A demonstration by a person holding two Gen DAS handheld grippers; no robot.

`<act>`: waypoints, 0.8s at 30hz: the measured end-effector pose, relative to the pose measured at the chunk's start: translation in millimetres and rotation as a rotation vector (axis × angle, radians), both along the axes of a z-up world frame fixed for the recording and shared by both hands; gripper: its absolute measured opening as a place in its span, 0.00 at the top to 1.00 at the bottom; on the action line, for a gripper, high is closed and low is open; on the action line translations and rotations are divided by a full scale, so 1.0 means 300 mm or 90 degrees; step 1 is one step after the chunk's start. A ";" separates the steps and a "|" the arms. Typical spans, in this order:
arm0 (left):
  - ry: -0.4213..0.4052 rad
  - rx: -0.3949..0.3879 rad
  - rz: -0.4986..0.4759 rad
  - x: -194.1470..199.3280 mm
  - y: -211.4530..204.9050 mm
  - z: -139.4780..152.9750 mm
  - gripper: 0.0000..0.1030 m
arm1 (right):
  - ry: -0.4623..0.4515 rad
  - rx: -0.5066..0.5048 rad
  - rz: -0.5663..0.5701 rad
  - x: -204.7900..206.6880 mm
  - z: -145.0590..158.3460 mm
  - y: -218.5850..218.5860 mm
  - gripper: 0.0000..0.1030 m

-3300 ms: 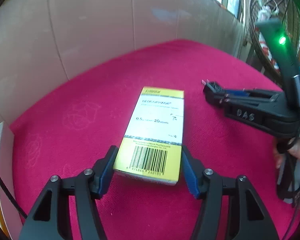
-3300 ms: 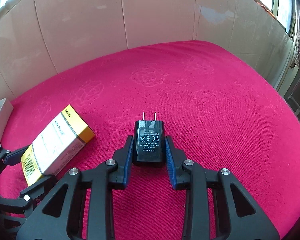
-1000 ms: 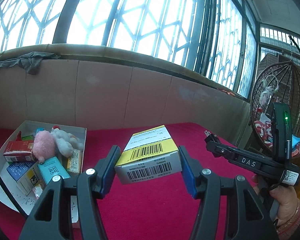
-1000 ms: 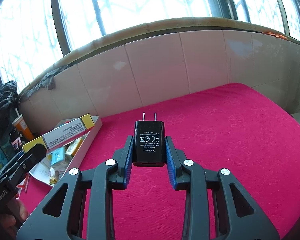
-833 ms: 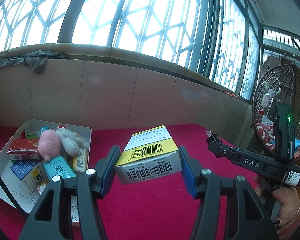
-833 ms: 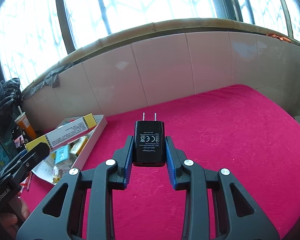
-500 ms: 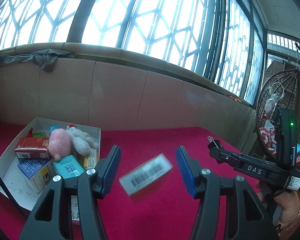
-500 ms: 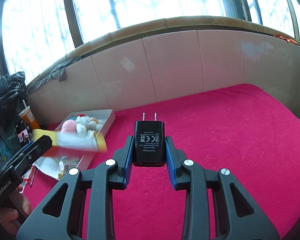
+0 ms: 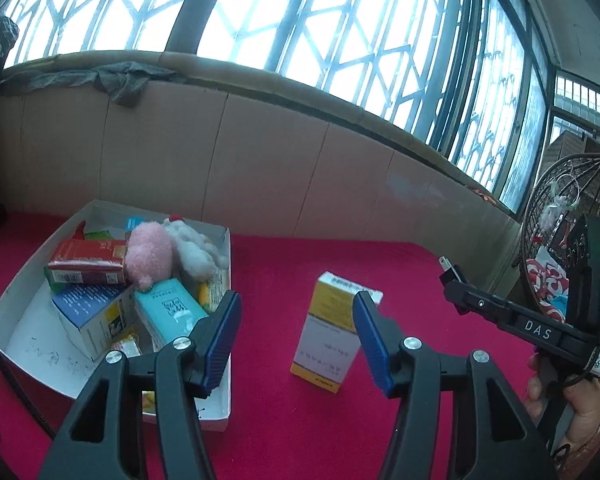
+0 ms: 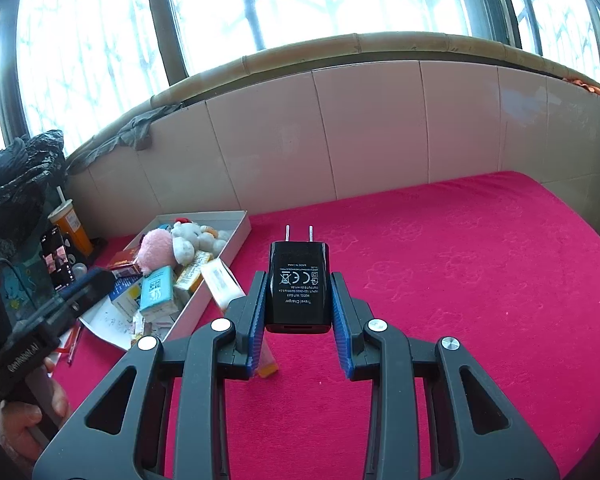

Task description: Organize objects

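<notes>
Honestly, about half sorted. Left wrist view: the left gripper point(image 9: 296, 338) gapes wide, holding nothing; the yellow medicine box point(image 9: 332, 330) lies on the red cloth point(image 9: 380, 420) beside the white tray point(image 9: 20, 316), not in it. Right wrist view: the right gripper point(image 10: 299, 322) clamps the black travel charger point(image 10: 299, 286), also unplaced.

Tall lattice windows point(image 9: 300, 20) backlit bright; beige tiled wall point(image 10: 380, 128) below sill; wicker hanging chair point(image 9: 560, 216) right.
</notes>
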State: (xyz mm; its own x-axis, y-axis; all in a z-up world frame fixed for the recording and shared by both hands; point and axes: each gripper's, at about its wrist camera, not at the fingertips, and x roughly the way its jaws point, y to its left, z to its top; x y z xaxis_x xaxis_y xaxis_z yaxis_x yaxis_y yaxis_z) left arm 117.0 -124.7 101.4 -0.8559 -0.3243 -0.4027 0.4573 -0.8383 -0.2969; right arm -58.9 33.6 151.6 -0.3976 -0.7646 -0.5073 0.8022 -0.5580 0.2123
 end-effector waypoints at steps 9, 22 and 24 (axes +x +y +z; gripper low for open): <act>-0.068 0.002 -0.032 -0.127 0.081 -0.116 0.14 | -0.026 -0.018 -0.018 -0.047 -0.016 0.041 0.72; -0.128 -0.124 -0.066 -0.314 0.115 -0.158 0.00 | -0.079 -0.058 -0.039 -0.156 -0.049 0.136 0.72; -0.133 -0.128 -0.084 -0.339 0.101 -0.167 0.00 | -0.089 -0.061 -0.040 -0.170 -0.059 0.143 0.72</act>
